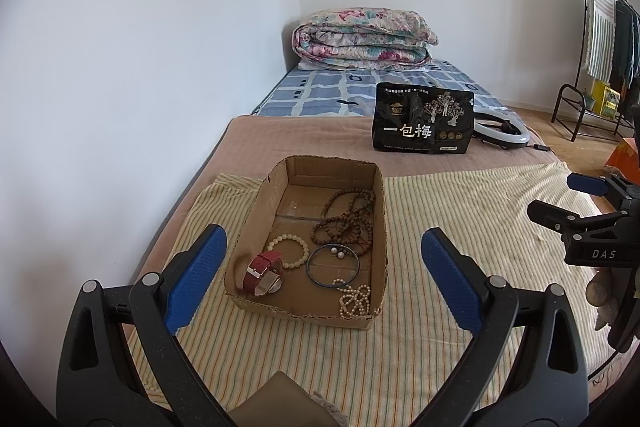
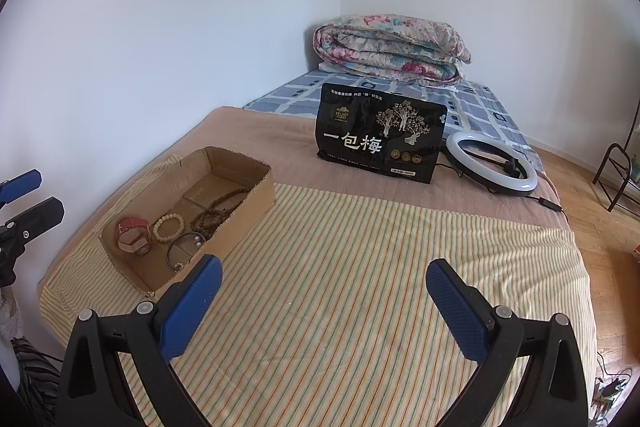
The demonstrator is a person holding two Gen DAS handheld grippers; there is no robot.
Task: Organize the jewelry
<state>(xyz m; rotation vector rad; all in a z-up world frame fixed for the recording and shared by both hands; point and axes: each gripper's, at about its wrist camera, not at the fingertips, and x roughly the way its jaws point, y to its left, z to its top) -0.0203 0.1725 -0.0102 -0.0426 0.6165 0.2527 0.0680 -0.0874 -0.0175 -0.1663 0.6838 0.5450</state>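
A shallow cardboard box (image 1: 256, 223) (image 2: 248, 215) lies on a striped cloth. It holds a red-strap watch (image 1: 262, 273) (image 2: 134, 231), a cream bead bracelet (image 1: 290, 251) (image 2: 169, 227), a dark bangle with pearls (image 1: 333, 263) (image 2: 185, 247), a brown bead necklace (image 1: 346, 223) (image 2: 218, 211) and a pearl strand (image 1: 354, 297). My left gripper (image 1: 322, 255) is open and empty, just in front of the box. My right gripper (image 2: 324, 283) is open and empty over the cloth, right of the box; it also shows in the left wrist view (image 1: 560, 199).
The striped cloth (image 2: 360, 287) covers a brown blanket (image 2: 260, 135) on a bed against the white wall. A black snack bag (image 2: 380, 135) and a white ring light (image 2: 492, 163) stand behind. A folded floral quilt (image 2: 392, 47) lies at the far end. A clothes rack (image 1: 604, 39) stands right.
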